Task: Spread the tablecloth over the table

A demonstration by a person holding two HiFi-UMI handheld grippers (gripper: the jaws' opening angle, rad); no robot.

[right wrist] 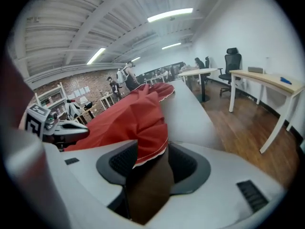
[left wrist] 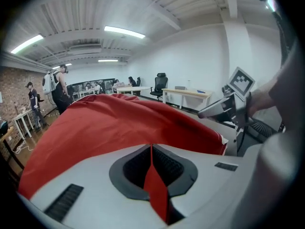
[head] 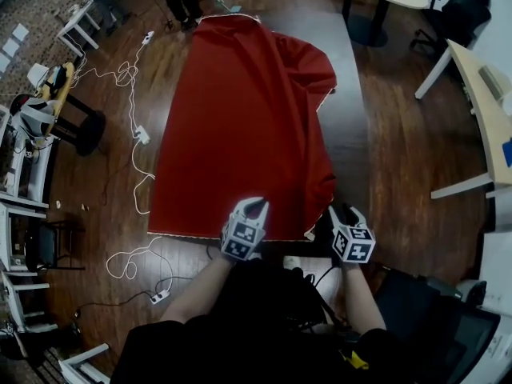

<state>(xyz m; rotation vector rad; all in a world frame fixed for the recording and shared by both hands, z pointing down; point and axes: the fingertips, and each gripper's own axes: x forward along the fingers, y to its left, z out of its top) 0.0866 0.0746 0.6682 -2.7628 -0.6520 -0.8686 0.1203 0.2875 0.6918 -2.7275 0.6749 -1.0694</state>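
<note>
Left tool (head: 254, 208) clamped shut on a thin fold of the red tablecloth (head: 240, 126) at its near hem, by the worktop's (head: 346, 94) near edge. Right tool (head: 346, 212) with jaws partly apart, the cloth's white-trimmed hem lying loose in the gap, not pinched. Tablecloth spread from near edge to far edge, hanging over the left edge, rumpled toward the right.

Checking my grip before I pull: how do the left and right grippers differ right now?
The left gripper has its jaws shut, pinching the red tablecloth; the right gripper has its jaws apart, the hem unclamped in the gap. The left gripper sits along the near edge; the right gripper is at the near right corner. Both point across the table.
</note>
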